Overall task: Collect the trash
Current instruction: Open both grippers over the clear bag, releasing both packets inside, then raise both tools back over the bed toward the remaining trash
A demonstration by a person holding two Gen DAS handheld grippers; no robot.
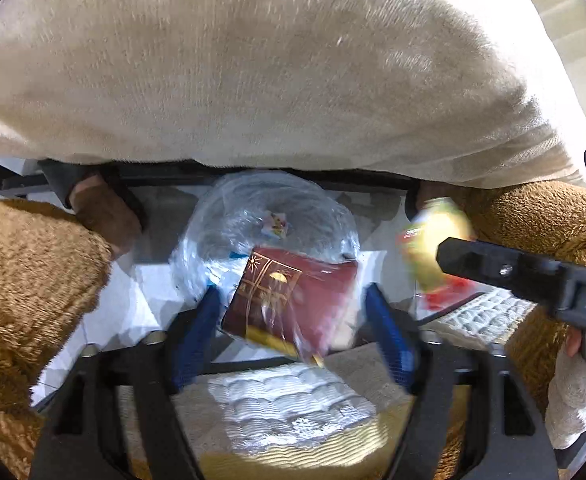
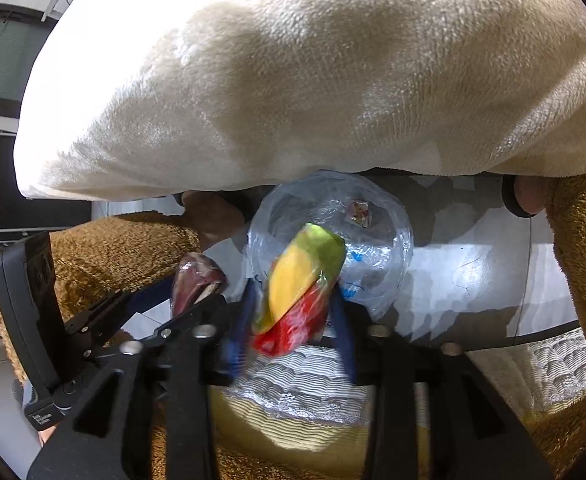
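Above the clear bag [image 1: 269,216], both jaws stand parted; maroon packet [image 1: 293,300] and yellow wrapper [image 2: 301,288] seemingly loose.

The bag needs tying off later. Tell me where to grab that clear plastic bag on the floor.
Pinch the clear plastic bag at its rolled rim, coming from above: the mouth stands open and faces up, so the rim is the only firm, reachable edge.

Clear glossy plastic bag [image 1: 269,216]; maroon wrapper [image 1: 289,300] shiny foil-like; yellow-green packet [image 2: 301,280] glossy; cream cloth [image 1: 253,72] fuzzy, matt; grippers' pads [image 1: 203,320] blue, textured
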